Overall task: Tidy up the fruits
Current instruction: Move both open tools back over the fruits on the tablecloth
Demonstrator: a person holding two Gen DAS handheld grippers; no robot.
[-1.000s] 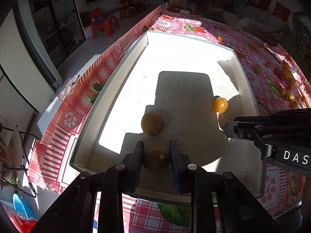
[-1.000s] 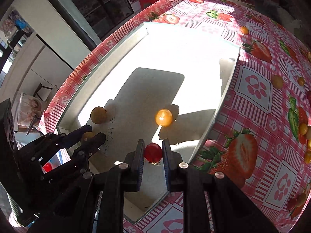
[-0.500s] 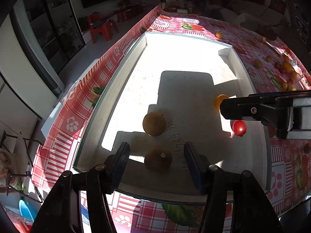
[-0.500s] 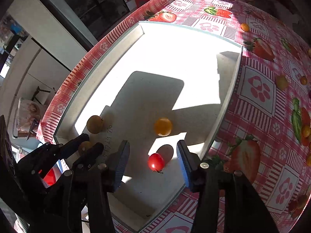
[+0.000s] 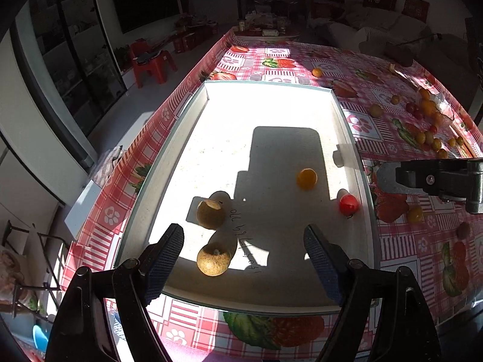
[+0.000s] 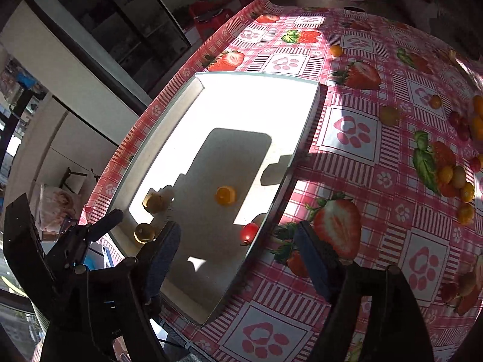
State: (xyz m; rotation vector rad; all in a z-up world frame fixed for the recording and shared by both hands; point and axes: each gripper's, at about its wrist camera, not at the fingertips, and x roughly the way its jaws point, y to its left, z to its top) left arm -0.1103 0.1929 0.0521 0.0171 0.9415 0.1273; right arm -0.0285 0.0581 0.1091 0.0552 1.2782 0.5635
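I had both sets of jaws spread wide and gripping nothing; the right gripper (image 6: 235,259) had just been opening, and the red tomato (image 6: 249,233) lay loose in the tray (image 6: 311,111), hard against its right wall. The left gripper (image 5: 243,267) hung over the near brown fruit (image 5: 213,259). My worry was rolling: round fruit on a flat tray floor could wander if a finger clipped it. The loose pile (image 6: 452,178) across the counter (image 6: 356,138) could scatter likewise.
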